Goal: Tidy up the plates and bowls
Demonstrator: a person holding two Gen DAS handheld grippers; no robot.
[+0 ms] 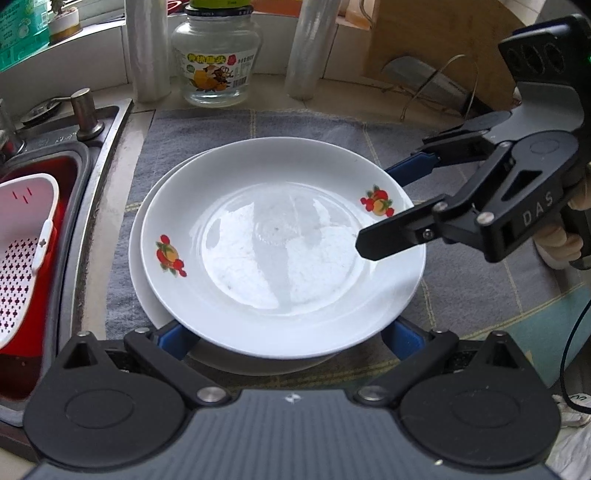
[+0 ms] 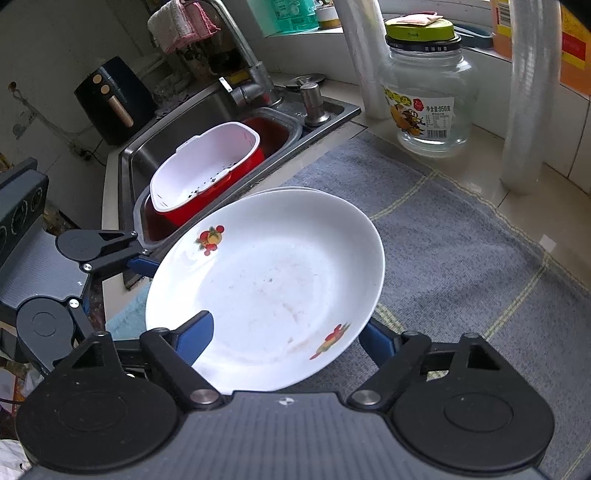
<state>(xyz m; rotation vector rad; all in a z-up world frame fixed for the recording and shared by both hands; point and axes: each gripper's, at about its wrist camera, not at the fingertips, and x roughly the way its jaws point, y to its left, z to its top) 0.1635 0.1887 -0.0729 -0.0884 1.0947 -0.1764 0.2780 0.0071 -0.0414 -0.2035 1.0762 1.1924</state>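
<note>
Two white plates are stacked on a grey cloth (image 1: 207, 125). The top plate (image 1: 280, 258), with red fruit prints, sits shifted right of the lower plate (image 1: 138, 273). My left gripper (image 1: 288, 339) is at the stack's near edge with its jaws wide apart; the top plate's rim hides its blue fingertips. My right gripper (image 1: 376, 208) reaches in from the right and straddles that rim. In the right wrist view, the top plate (image 2: 273, 280) is between the right gripper's (image 2: 284, 334) fingers: the left pad (image 2: 201, 332) over the inside, the right finger below the rim. I see no pad pressing.
A steel sink (image 1: 92, 206) on the left holds a red basin with a white strainer basket (image 1: 22, 236). Behind the cloth stand a glass jar (image 1: 216, 62), two rolls of clear film (image 1: 149, 51) and a wooden board (image 1: 424, 33). A tap (image 2: 251, 81) rises over the sink.
</note>
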